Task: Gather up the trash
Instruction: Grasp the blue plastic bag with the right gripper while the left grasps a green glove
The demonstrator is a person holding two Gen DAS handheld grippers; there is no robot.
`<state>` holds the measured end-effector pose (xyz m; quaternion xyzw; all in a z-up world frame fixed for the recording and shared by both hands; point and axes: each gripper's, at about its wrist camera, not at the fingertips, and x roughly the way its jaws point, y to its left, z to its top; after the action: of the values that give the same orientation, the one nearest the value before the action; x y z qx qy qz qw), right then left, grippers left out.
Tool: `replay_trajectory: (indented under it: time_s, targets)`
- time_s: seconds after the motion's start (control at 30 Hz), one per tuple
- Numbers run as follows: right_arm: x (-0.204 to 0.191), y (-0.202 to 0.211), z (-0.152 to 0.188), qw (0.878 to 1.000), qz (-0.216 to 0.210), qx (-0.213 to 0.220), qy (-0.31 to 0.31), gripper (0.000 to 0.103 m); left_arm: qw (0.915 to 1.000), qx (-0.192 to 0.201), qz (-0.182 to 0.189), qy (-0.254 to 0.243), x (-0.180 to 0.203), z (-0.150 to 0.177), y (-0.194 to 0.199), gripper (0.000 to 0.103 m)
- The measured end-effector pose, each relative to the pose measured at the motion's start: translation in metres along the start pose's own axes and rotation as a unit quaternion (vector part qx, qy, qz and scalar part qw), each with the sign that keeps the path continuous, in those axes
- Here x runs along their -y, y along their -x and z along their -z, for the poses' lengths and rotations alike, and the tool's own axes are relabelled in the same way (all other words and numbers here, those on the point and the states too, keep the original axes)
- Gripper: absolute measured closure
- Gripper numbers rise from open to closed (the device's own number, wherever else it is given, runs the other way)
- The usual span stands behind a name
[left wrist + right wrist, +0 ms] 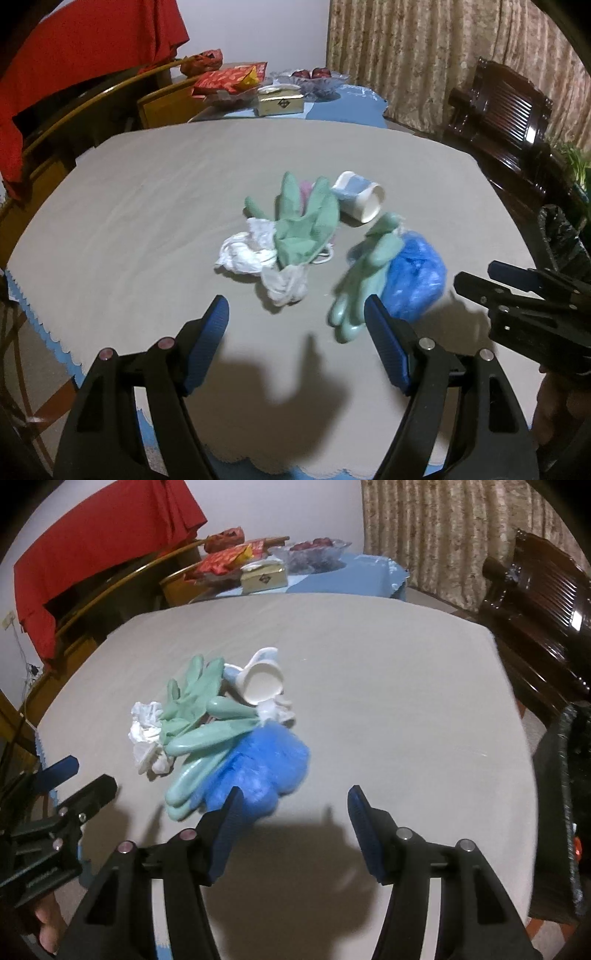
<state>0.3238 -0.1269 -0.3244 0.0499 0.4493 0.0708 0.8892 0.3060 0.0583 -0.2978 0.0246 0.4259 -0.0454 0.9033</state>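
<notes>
A heap of trash lies mid-table on the grey cloth [147, 206]: one green rubber glove [306, 218] over crumpled white tissue [251, 251], a second green glove [364, 273], a blue plastic cover [417, 280] and a tipped paper cup [364, 201]. My left gripper [297, 306] is open and hovers just short of the heap with nothing between its fingers. My right gripper [294, 794] is open too, its left fingertip beside the blue cover [266, 764], apart from it. In the right wrist view the gloves [199, 701], tissue [144, 727] and cup [262, 685] show as well.
A black trash bag [565, 236] hangs off the table's right edge [576, 775]. A gold tissue box [280, 103], red snack packs [229, 77] and a fruit bowl [314, 79] sit at the far end. A dark wooden chair [506, 107] stands at right and a red cloth [74, 55] hangs at left.
</notes>
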Motion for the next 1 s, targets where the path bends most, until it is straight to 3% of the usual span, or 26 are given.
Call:
replay_trajectory:
  time_s: [0.23, 0.27, 0.33, 0.47, 1.0]
  targets:
    - [-0.014, -0.032, -0.007, 1.000, 0.000, -0.021, 0.010, 0.047, 0.9998, -0.009, 0.016, -0.001, -0.004, 0.000, -0.016, 0.029]
    - [-0.013, -0.037, -0.006, 1.000, -0.002, -0.027, 0.011, 0.050, 0.9998, -0.010, 0.019, -0.002, -0.003, -0.001, -0.018, 0.029]
    - [-0.012, -0.043, -0.005, 0.999, -0.019, -0.038, 0.011, 0.073, 0.9996, -0.011, 0.024, -0.005, 0.004, 0.000, -0.020, 0.029]
    - [-0.008, -0.039, -0.007, 0.998, -0.036, -0.037, 0.022, 0.084, 0.9992, -0.018, 0.034, -0.011, 0.018, -0.001, -0.026, 0.029]
    - [0.059, -0.011, -0.012, 1.000, -0.006, -0.011, -0.001, 0.090, 0.9963, -0.040, 0.059, -0.048, 0.077, -0.006, -0.051, 0.029]
